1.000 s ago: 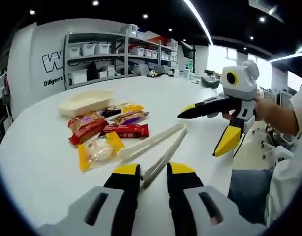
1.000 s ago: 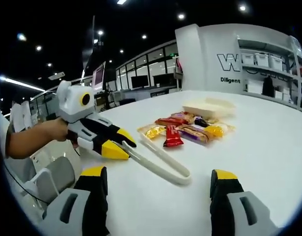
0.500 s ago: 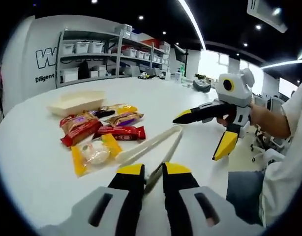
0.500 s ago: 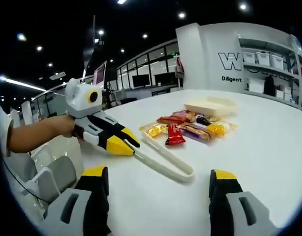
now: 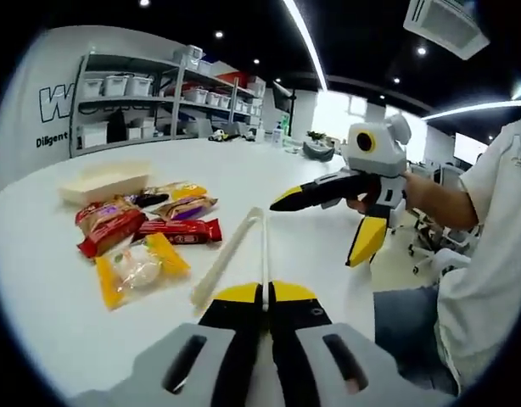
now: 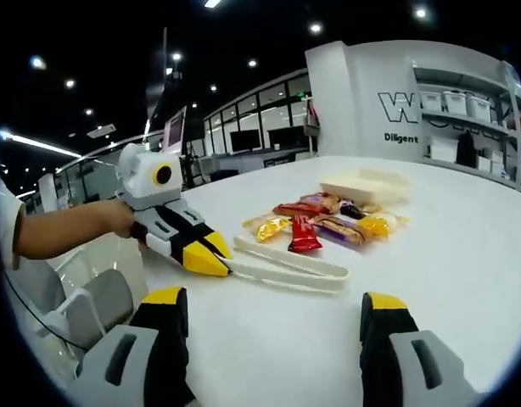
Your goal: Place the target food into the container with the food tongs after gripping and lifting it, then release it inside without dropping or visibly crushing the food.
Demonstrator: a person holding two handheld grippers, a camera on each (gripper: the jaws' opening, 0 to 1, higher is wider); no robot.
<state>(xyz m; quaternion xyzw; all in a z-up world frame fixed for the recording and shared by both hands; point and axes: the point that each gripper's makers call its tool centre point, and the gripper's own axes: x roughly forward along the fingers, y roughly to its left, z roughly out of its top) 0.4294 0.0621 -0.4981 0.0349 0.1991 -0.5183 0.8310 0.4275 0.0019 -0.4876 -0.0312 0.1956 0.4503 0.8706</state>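
Holding the cream food tongs point(image 5: 229, 259) by their hinged end, the left gripper point(image 5: 262, 298) has its yellow-tipped jaws pressed nearly together on them, and the two long arms of the tongs run out over the white bench point(image 5: 40, 280) toward the snack pile. In the right gripper view the same left gripper point(image 6: 211, 254) comes in from the left with a person's forearm point(image 6: 70, 229) behind it, and the tongs point(image 6: 294, 264) lie low over the bench top, their tips just short of the packets.

The right gripper point(image 6: 273, 318) has its jaws spread wide with nothing between them; in the left gripper view it point(image 5: 324, 216) hangs in the air off to the right, clear of the tongs, held by a hand point(image 5: 413, 191) in a white sleeve.

The food is a loose cluster of wrapped snacks in the middle of the bench: a yellow packet point(image 5: 137, 267) nearest the tongs, a red bar point(image 5: 180, 231) beside it, a red-and-brown packet point(image 5: 108, 225) and more wrappers behind. The pale container point(image 5: 103, 180) sits just beyond the pile, toward the far edge of the bench; in the right gripper view the container point(image 6: 362, 186) is likewise behind the packets. I cannot tell which packet is the target. Shelving with bins point(image 5: 133, 93) stands along the back wall.
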